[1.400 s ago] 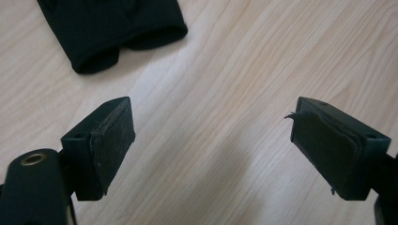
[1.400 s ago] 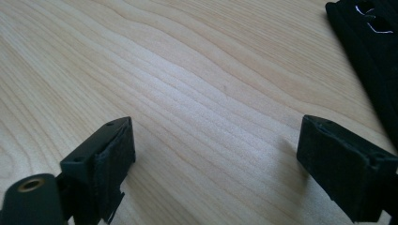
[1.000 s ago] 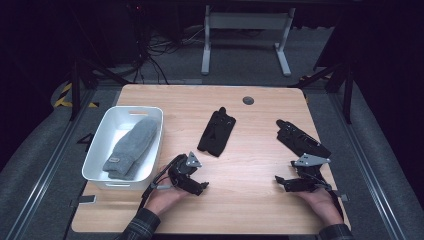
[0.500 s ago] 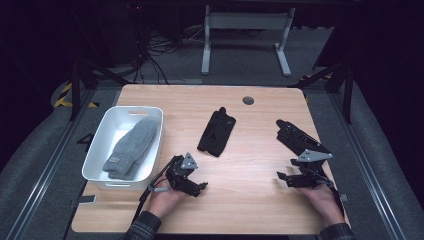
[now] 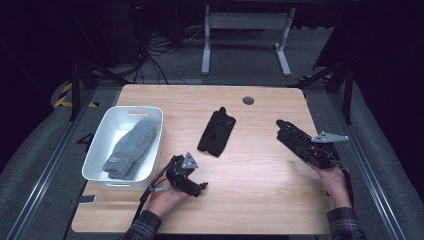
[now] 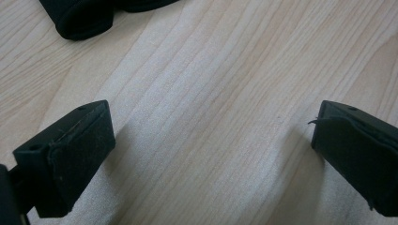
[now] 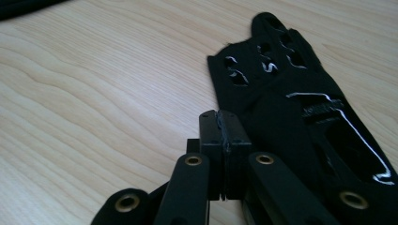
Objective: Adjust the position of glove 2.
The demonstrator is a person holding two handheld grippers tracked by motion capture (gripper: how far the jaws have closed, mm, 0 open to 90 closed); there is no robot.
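A: Here, at lower centre of the high view, the left gripper (image 5: 192, 184) lies low over the table (image 5: 260, 200) with its jaws spread wide and nothing between them; in the left gripper view only bare wood lies between the pads.

B: And the right gripper (image 7: 220, 123)?

A: Its jaws have just been closing and now meet flush, pad against pad. In the right gripper view they rest at the near left edge of the right glove (image 7: 300, 117); no cloth shows pinched between them, though whether a fold is caught beneath cannot be told. In the high view this glove (image 5: 295, 137) lies at right of centre, near the table's right edge.

B: Which step is in hand?

A: Judged from the layout, gathering gloves into the bin (image 5: 98, 150), at left, which already holds a grey mitten (image 5: 131, 147). A second black glove (image 5: 217, 131) lies at centre, well apart from both grippers.

B: What does the next move call for?

A: Probably a firmer pinch on the right glove, then a carry leftward across the open wood. The lane is free apart from the centre glove; the bin's near wall must be cleared from above.
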